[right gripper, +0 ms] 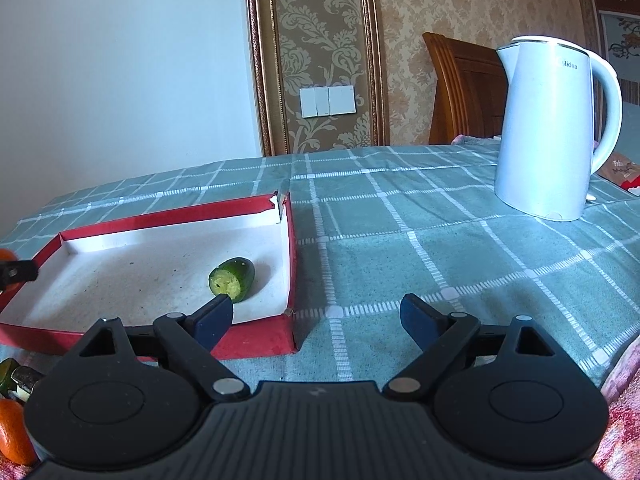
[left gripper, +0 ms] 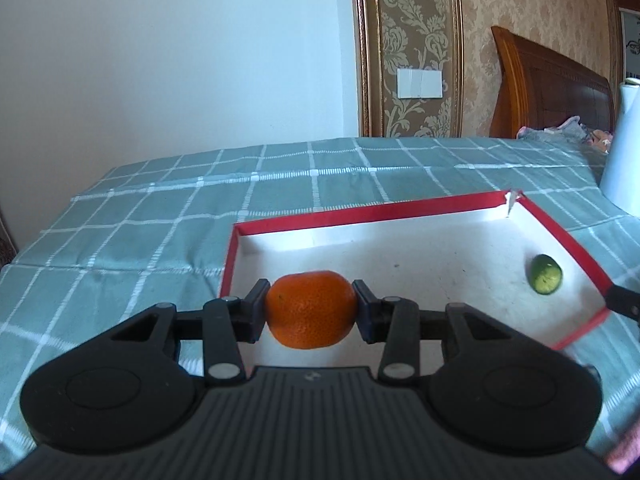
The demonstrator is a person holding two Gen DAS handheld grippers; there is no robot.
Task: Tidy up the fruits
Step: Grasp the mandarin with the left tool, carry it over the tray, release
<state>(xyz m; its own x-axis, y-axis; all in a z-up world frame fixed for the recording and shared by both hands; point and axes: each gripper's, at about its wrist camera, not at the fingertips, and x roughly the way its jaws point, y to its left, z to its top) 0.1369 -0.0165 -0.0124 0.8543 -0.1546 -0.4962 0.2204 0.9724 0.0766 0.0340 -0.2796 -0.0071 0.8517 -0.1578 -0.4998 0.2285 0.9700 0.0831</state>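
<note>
My left gripper is shut on an orange tangerine and holds it above the near left part of a shallow red box with a white inside. A green cucumber piece lies in the box near its right wall; it also shows in the right wrist view. My right gripper is open and empty, low at the box's near right corner. Its left finger is over the box rim, just in front of the cucumber piece. The held tangerine shows at the far left edge.
A white electric kettle stands on the green checked tablecloth to the right of the box. Another orange fruit and a dark item lie at the lower left near the table's front edge. A wall and a wooden headboard are behind.
</note>
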